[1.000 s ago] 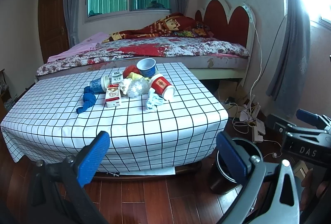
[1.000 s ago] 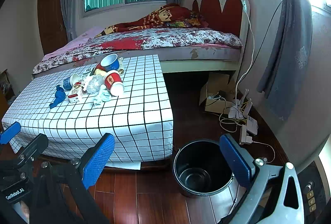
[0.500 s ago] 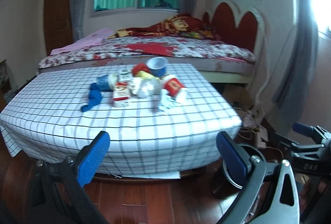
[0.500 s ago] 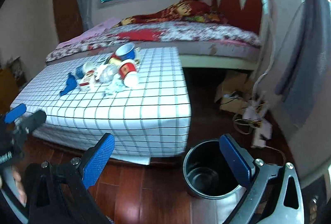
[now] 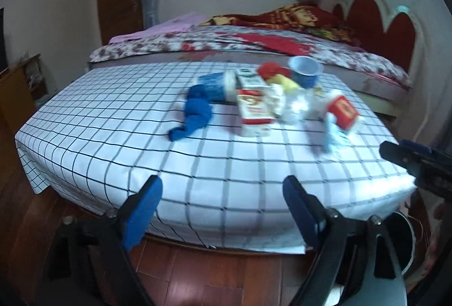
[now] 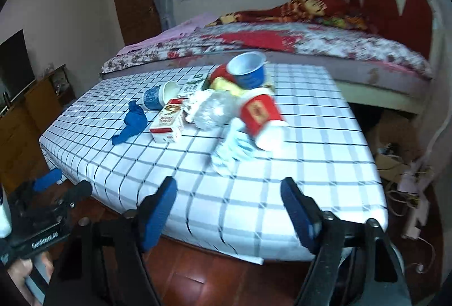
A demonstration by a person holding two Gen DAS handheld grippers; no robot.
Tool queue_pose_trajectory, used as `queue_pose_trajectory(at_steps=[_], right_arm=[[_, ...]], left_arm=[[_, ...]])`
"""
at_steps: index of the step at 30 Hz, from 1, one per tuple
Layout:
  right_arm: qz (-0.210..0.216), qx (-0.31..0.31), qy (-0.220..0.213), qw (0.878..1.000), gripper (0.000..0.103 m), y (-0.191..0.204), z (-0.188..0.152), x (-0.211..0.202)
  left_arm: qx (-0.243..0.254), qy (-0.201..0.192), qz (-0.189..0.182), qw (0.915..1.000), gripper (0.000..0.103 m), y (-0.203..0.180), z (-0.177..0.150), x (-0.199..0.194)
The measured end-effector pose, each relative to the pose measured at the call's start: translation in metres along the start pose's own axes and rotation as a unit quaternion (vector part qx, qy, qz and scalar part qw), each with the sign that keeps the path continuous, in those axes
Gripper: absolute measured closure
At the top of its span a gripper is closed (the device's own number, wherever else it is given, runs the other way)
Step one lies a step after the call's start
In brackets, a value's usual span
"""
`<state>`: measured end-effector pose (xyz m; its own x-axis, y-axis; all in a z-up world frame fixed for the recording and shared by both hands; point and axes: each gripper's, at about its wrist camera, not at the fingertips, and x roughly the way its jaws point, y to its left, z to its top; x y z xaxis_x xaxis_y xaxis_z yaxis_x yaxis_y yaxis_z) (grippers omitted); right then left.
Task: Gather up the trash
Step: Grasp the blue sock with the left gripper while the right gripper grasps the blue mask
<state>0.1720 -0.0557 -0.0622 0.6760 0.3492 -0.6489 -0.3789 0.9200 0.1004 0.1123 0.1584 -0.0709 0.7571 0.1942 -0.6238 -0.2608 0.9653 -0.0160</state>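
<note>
A pile of trash lies on the checked table [image 5: 118, 125] [image 6: 310, 164]: a blue cloth [image 5: 196, 114] [image 6: 131, 125], a red-and-white carton [image 5: 254, 114] [image 6: 169, 123], a red paper cup on its side [image 5: 343, 112] [image 6: 261, 121], a blue bowl [image 5: 305, 74] [image 6: 248, 73], a blue-white cup [image 6: 158, 97], crumpled plastic [image 6: 212, 111] and a white wrapper [image 6: 231, 150]. My left gripper [image 5: 223, 210] and right gripper [image 6: 228, 210] are open and empty, short of the table's near edge. A black bin [image 5: 406, 243] shows at lower right, mostly hidden.
A bed [image 5: 254, 43] with a red headboard [image 6: 401, 12] stands behind the table. Cables and a power strip [image 6: 409, 193] lie on the wooden floor at right. A wooden cabinet [image 6: 19, 119] is at left. The other gripper shows at each view's edge.
Both grippers have moved closer to the table and turned left. The trash pile looms larger and the bin has slid almost out of view. Jaws stay open.
</note>
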Motion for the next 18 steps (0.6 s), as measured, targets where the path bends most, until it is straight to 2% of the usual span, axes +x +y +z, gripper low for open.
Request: queue_pose_trajectory(at_steps=[4, 5, 9, 13, 16, 18], right_arm=[[-0.022, -0.004, 0.041, 0.999, 0.040, 0.006, 0.009, 0.054], [-0.022, 0.002, 0.055, 0.998, 0.046, 0.005, 0.011, 0.068], [-0.023, 0.010, 0.079, 0.997, 0.056, 0.001, 0.016, 0.099], [-0.026, 0.004, 0.079, 0.997, 0.060, 0.005, 0.024, 0.121], [-0.024, 0.001, 0.076, 0.997, 0.068, 0.007, 0.032, 0.133], [-0.023, -0.002, 0.073, 0.997, 0.071, 0.011, 0.037, 0.137]], left_arm=[[-0.014, 0.008, 0.005, 0.9999, 0.024, 0.019, 0.014, 0.034], [-0.018, 0.009, 0.005, 0.9998, 0.026, 0.022, 0.017, 0.042], [-0.023, 0.017, 0.005, 0.9996, 0.031, 0.029, 0.033, 0.083], [-0.029, 0.034, 0.006, 0.9990, 0.033, 0.032, 0.046, 0.125], [-0.026, 0.041, 0.003, 0.9988, 0.036, 0.030, 0.056, 0.147], [-0.026, 0.049, -0.002, 0.9985, 0.044, 0.029, 0.060, 0.158]])
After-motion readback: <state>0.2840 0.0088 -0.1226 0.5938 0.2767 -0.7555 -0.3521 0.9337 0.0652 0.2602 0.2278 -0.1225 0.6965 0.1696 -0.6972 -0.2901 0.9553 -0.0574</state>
